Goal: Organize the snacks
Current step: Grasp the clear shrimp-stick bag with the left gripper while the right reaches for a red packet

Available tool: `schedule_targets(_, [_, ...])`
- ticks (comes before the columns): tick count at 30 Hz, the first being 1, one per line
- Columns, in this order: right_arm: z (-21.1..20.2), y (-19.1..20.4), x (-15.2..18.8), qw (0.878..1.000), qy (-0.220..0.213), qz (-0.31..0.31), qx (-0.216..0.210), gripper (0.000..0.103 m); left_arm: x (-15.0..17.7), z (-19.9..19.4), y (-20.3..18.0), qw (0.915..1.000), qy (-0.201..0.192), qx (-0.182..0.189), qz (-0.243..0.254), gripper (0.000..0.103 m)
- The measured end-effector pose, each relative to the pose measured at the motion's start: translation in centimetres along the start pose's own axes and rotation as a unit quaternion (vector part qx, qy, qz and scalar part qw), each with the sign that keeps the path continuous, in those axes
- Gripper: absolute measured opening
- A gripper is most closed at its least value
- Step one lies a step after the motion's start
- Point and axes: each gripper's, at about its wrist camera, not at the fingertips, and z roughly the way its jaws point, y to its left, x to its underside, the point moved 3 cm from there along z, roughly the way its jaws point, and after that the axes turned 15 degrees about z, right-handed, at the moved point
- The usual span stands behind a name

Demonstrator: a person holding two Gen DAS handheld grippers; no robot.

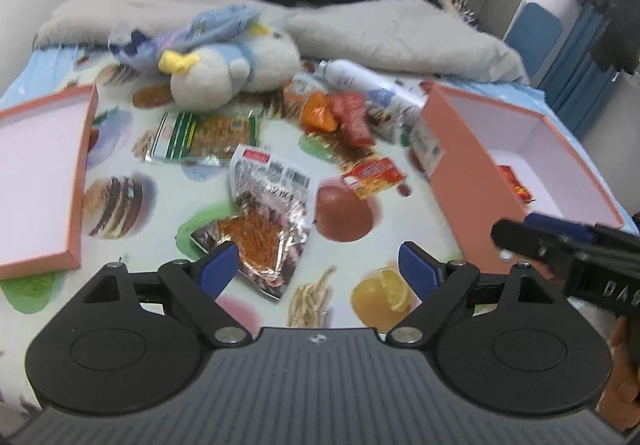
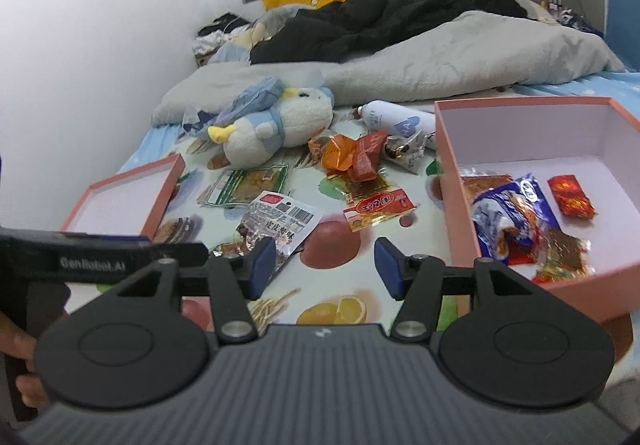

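Note:
Snack packets lie scattered on a food-print bed sheet. A foil packet with a barcode (image 1: 266,213) (image 2: 276,223) lies just ahead of my open, empty left gripper (image 1: 318,265). A green-striped packet (image 1: 202,135), a red-yellow packet (image 1: 374,175) (image 2: 378,207) and a pile of orange and red packets (image 1: 336,113) (image 2: 352,155) lie farther off. The pink box (image 1: 452,173) (image 2: 448,173) on the right holds several packets, among them a blue one (image 2: 516,209). My right gripper (image 2: 326,267) is open and empty, left of the box.
The pink box lid (image 1: 80,181) (image 2: 164,193) lies on the left. A plush penguin (image 1: 224,65) (image 2: 276,125), a white bottle (image 1: 360,79) (image 2: 396,119) and a grey blanket (image 1: 400,29) lie behind the snacks. The other gripper shows at each view's edge.

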Motion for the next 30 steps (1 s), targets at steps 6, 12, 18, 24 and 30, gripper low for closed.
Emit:
schedule_targets(6, [5.4, -0.1, -2.0, 1.0, 0.022, -0.018, 0.012, 0.078, -0.2, 5.7, 2.0, 0.9993, 0.032, -0.006, 0.017, 0.092])
schedule_targets(12, [13.4, -0.7, -4.5, 0.997, 0.061, -0.026, 0.033, 0.078, -1.4, 12.3, 4.1, 0.9964, 0.062, 0.012, 0.057, 0.092])
schedule_targets(18, [20.8, -1.0, -6.4, 0.991, 0.122, -0.028, 0.056, 0.078, -3.4, 15.2, 5.9, 0.9931, 0.079, 0.041, 0.077, 0.092])
schedule_targets(24, [25.1, -2.1, -5.5, 0.985, 0.142, -0.056, 0.077, 0.083, -2.1, 16.7, 4.9, 0.9913, 0.07, 0.052, 0.099, 0.092])
schedule_targets(30, [26.5, -2.7, -5.1, 0.987, 0.109, -0.067, 0.101, 0.083, -0.1, 17.0, 3.6, 0.9889, 0.034, 0.037, 0.14, 0.092])
